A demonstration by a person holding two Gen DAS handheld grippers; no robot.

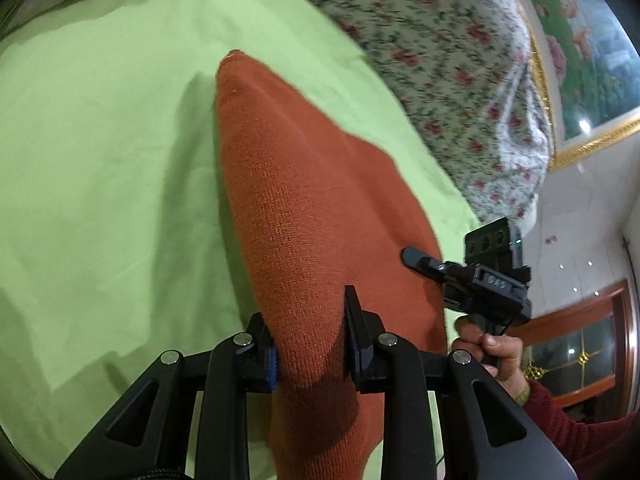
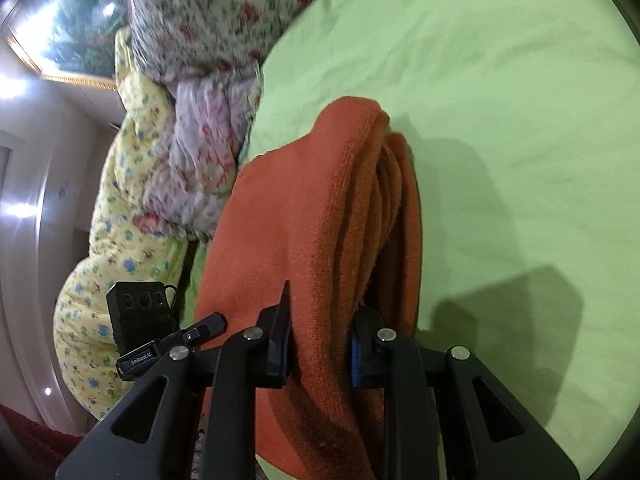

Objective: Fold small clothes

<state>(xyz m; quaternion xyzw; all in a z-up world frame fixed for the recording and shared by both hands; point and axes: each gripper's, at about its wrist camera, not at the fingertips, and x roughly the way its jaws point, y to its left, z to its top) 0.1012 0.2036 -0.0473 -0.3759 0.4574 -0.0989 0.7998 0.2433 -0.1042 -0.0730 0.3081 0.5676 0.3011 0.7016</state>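
Rust-orange knit garment hanging lifted over the green bedsheet, near the floral quilt. Pinching its near edge with left gripper and right gripper alike. Probably mid-fold; next, carrying the held edge across and laying it down evenly.

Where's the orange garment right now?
The orange knit garment hangs bunched between both grippers above the green sheet: clamped in the left gripper in its wrist view, and in the right gripper, the floral quilt beside.
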